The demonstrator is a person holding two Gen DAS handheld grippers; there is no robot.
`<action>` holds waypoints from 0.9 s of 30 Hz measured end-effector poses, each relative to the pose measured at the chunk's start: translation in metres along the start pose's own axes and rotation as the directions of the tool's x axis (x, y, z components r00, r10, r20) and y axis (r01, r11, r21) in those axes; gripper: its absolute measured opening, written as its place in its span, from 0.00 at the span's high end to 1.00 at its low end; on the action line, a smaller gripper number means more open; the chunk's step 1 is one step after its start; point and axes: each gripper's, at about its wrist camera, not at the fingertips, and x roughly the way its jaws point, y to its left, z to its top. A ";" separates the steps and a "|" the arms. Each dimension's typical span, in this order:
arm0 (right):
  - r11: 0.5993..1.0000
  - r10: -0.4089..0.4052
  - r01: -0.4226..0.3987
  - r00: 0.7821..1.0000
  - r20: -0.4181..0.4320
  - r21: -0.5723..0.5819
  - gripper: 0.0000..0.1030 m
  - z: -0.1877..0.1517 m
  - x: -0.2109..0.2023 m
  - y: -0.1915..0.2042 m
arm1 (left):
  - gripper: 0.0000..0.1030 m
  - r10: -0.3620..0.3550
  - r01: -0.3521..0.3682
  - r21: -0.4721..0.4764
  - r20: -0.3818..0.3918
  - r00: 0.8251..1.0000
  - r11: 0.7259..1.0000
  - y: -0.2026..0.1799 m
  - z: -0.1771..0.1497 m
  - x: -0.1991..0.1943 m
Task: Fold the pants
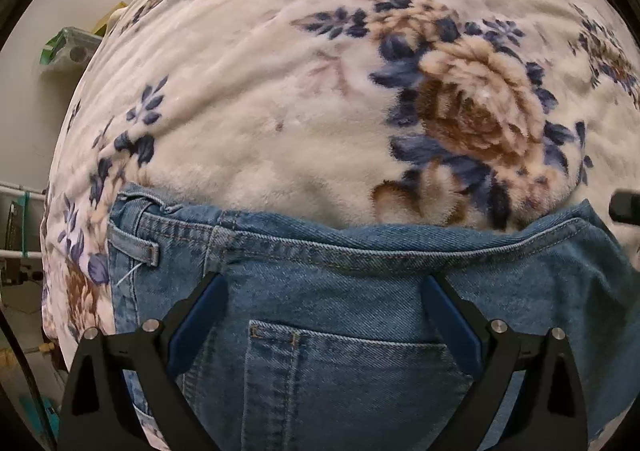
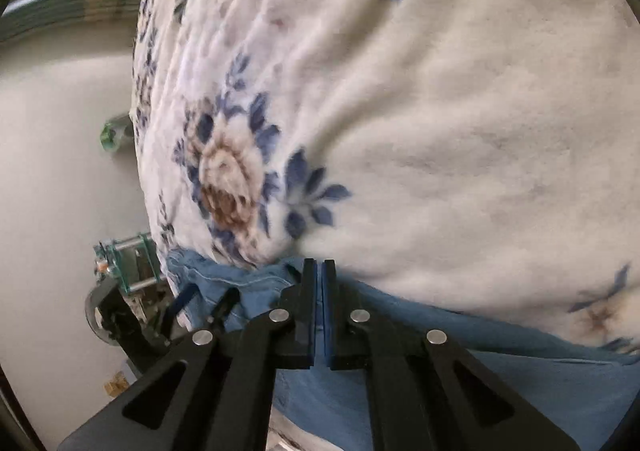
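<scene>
Now at the grasp step: jeans (image 1: pixel 340 315) lie flat on floral blanket (image 1: pixel 304 99). Left gripper (image 1: pixel 324 287) gapes over waistband, holding nothing; right gripper (image 2: pixel 319 267) pinched closed at denim edge, hold unclear. Next, likely: left closes, both lift.

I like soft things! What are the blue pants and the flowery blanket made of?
The pants look like denim: faded blue twill weave with stitched seams and a patch pocket, sturdy rather than soft. The blanket looks like plush fleece, probably synthetic: its fuzzy, matte pile blurs the printed flowers.
</scene>
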 end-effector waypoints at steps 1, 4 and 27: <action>1.000 -0.016 0.015 0.999 -0.035 -0.020 0.97 0.005 0.003 0.006 | 0.02 -0.003 0.003 -0.007 -0.004 1.000 1.000 0.001 0.000 0.000; 0.997 -0.036 0.027 0.993 -0.113 -0.072 0.94 -0.009 0.020 0.012 | 0.02 -0.010 0.010 -0.019 -0.010 1.000 1.000 0.002 0.000 0.000; 0.979 -0.115 0.098 0.990 -0.087 -0.177 0.34 -0.016 0.048 0.073 | 0.02 0.000 0.002 -0.033 0.061 0.998 0.999 0.010 0.000 -0.028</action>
